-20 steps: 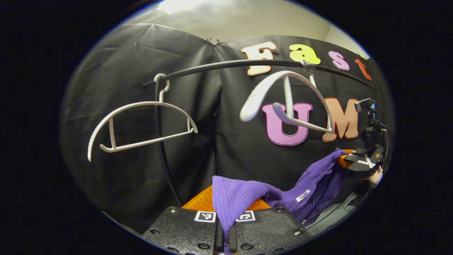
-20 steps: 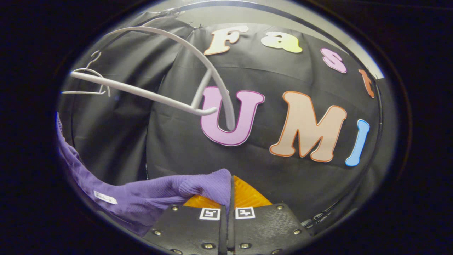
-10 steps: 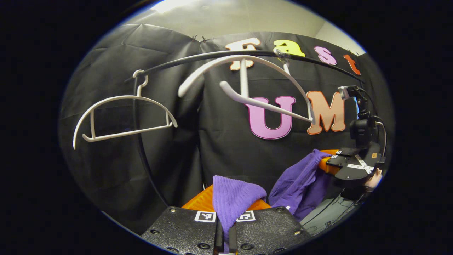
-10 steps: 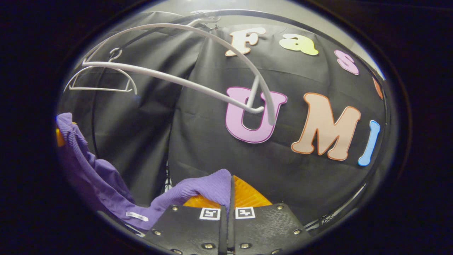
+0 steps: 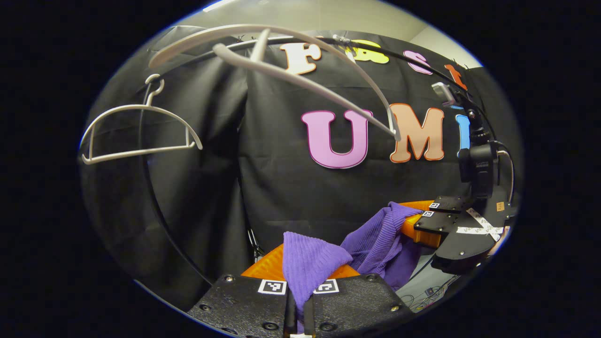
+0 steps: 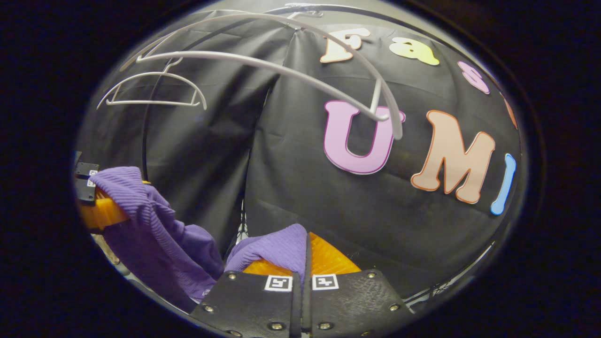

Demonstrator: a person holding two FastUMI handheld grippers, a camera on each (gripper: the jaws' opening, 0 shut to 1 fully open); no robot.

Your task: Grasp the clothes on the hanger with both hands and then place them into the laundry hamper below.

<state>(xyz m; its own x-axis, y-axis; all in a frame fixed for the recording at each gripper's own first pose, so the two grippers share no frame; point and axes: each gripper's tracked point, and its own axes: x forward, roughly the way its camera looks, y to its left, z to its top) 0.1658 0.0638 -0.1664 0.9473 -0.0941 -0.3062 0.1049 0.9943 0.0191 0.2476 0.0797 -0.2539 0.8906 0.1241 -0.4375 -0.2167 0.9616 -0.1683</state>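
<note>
A purple knitted garment (image 5: 310, 263) is stretched between my two grippers and sags in the middle. In the left gripper view, my left gripper (image 5: 299, 305) is shut on one end of it at the bottom centre. Farther right, my right gripper (image 5: 408, 220) holds the other end. In the right gripper view, my right gripper (image 6: 304, 286) is shut on a fold of the garment (image 6: 277, 246). At the left edge the left gripper (image 6: 94, 202) has cloth draped over it. A bare white hanger (image 5: 225, 50) swings tilted overhead.
A second bare white hanger (image 5: 136, 107) hangs from the black curved rail (image 5: 146, 183) at the left, also seen as the small hanger (image 6: 150, 102) in the right gripper view. A person's hand holds the right gripper at the far right.
Both grippers have come down and closer together with the garment, which now sags in a bunch between them. The freed hanger has swung and sits higher in both views.
</note>
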